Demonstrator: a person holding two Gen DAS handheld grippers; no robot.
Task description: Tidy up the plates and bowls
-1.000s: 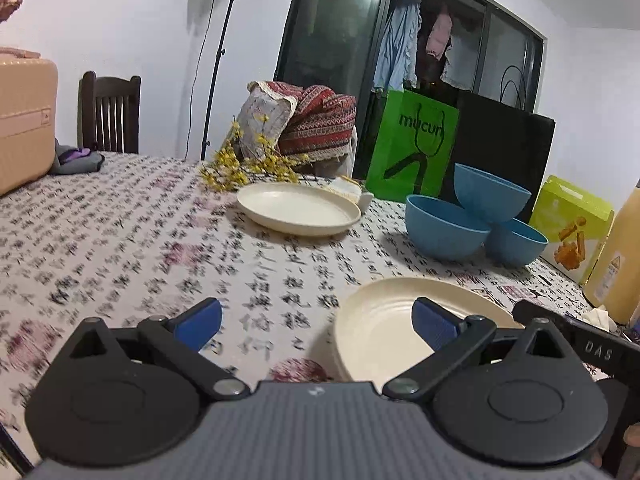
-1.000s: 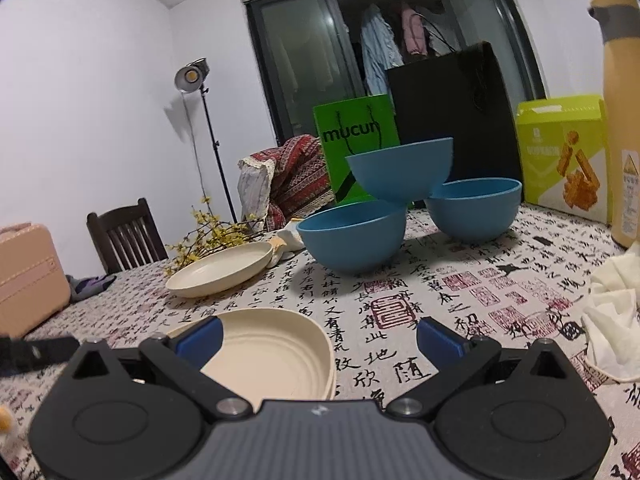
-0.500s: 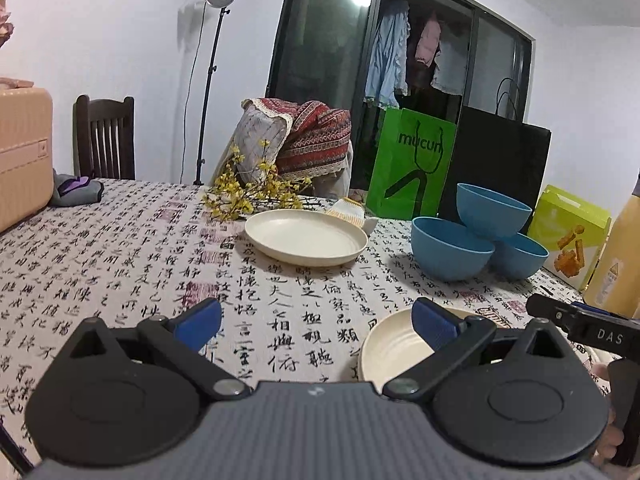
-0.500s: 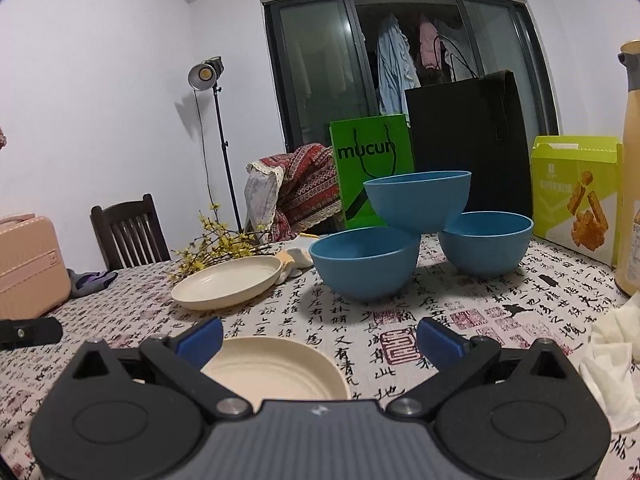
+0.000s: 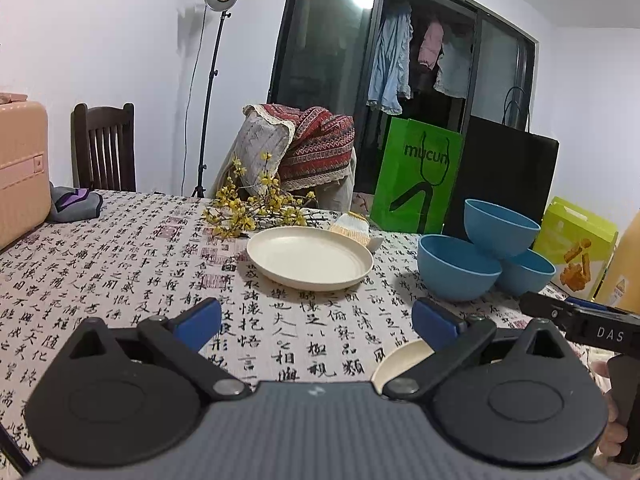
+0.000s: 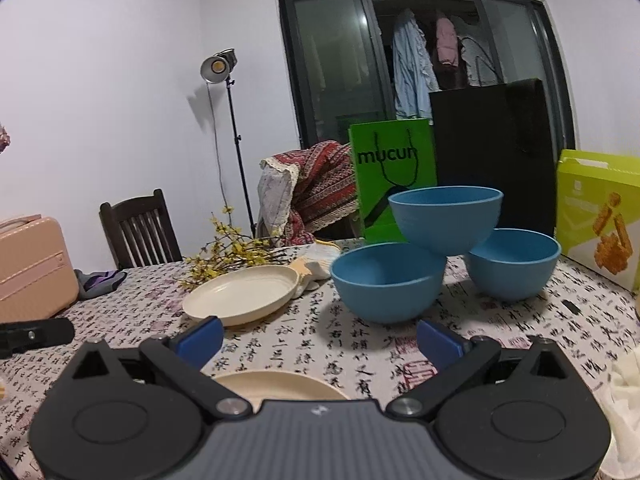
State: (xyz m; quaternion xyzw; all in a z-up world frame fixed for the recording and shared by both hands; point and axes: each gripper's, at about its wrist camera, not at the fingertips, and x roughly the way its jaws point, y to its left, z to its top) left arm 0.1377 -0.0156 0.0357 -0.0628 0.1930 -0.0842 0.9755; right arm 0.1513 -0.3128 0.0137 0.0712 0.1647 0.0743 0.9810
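A cream plate [image 5: 309,257] [image 6: 242,294] lies at mid table beside yellow flowers. Three blue bowls stand to its right: one [image 5: 458,266] [image 6: 387,280] in front, one [image 5: 527,270] [image 6: 514,261] behind, and a third [image 5: 500,227] [image 6: 446,216] perched tilted on both. A second cream plate [image 5: 400,360] [image 6: 280,385] lies close in, mostly hidden behind both gripper bodies. My left gripper [image 5: 316,322] is open and holds nothing. My right gripper [image 6: 318,338] is open too, above the near plate's far edge. The right gripper's tip [image 5: 580,322] shows at the left view's right edge.
A green bag [image 5: 418,180], a black bag [image 5: 508,184], a lime box [image 6: 596,220] and a tan bottle [image 5: 626,264] line the back right. A pink case [image 5: 20,168] and grey cloth [image 5: 76,202] sit left. White cloth [image 6: 624,400] lies near right. Chairs stand behind.
Both grippers have drawn back and risen from the near plate, which has sunk behind their bodies. Plates and bowls have not moved. Both stay open.
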